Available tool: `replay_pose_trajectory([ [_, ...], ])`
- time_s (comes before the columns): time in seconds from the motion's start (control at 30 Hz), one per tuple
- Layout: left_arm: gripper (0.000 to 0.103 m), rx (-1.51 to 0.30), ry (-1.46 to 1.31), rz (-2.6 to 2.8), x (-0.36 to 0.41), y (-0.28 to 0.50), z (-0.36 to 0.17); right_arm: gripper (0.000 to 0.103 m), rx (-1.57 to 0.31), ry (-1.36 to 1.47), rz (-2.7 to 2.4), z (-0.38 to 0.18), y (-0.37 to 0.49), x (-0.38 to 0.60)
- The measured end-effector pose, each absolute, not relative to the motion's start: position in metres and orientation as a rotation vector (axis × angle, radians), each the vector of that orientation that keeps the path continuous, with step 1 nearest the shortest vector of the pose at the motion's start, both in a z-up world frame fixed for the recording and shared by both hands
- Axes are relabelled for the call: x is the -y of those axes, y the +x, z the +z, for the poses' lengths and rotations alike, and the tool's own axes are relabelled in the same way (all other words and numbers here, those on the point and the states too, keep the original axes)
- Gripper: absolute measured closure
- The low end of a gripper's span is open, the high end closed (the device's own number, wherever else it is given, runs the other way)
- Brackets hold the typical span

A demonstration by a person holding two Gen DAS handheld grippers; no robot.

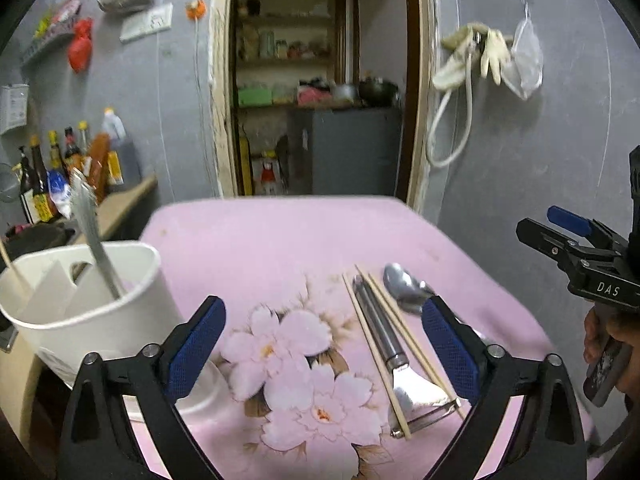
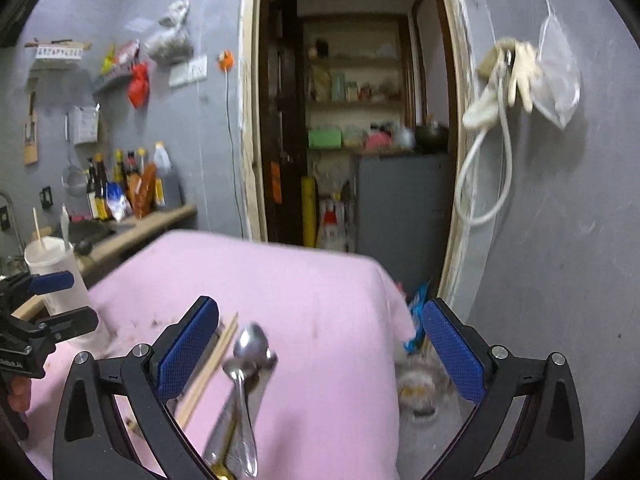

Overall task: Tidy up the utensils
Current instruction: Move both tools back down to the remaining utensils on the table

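Both claws gape, left gripper [image 1: 324,350] and right gripper [image 2: 320,352]; blurred spoons [image 2: 248,364] (handles cut off) overlap.

The light is soft and fairly dim, with a cool grey-violet cast and no hard shadows anywhere. Both fisheye views bend the door frame [image 1: 222,92] into a bow and end in black corners. In the left wrist view the pink cloth [image 1: 280,248] and the flower print are smeared. In the right wrist view the spoons [image 2: 248,364] near the cloth's near edge are streaked, and the floor beyond its right edge is mush.
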State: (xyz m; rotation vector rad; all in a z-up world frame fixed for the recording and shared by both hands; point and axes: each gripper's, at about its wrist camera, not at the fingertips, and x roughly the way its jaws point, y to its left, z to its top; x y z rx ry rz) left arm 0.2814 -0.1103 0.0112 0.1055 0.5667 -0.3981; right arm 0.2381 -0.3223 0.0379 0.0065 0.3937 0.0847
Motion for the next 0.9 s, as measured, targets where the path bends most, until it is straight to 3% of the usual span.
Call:
replay_pose_trajectory([
  [0.13,0.041,-0.675,0.112,-0.43,0.115,0.298,-0.005,0.018,-0.47,0.005,0.137,0.025,0.249,0.319],
  [0.27,0.052,-0.794,0.102,-0.507,0.123,0.312,-0.021,0.036,-0.548,-0.025,0.208,0.014,0.258,0.309],
  [0.3,0.059,-0.822,0.093,-0.531,0.125,0.316,-0.025,0.042,-0.568,-0.035,0.23,0.011,0.261,0.306],
  [0.43,0.074,-0.908,0.091,-0.56,0.132,0.324,-0.038,0.054,-0.674,-0.076,0.307,0.0,0.274,0.292],
  [0.53,0.081,-0.966,0.082,-0.565,0.135,0.334,-0.047,0.057,-0.732,-0.096,0.339,-0.008,0.282,0.286],
  [0.9,0.09,-1.031,0.011,-0.553,0.138,0.363,-0.047,0.065,-0.831,-0.105,0.373,-0.019,0.299,0.281],
])
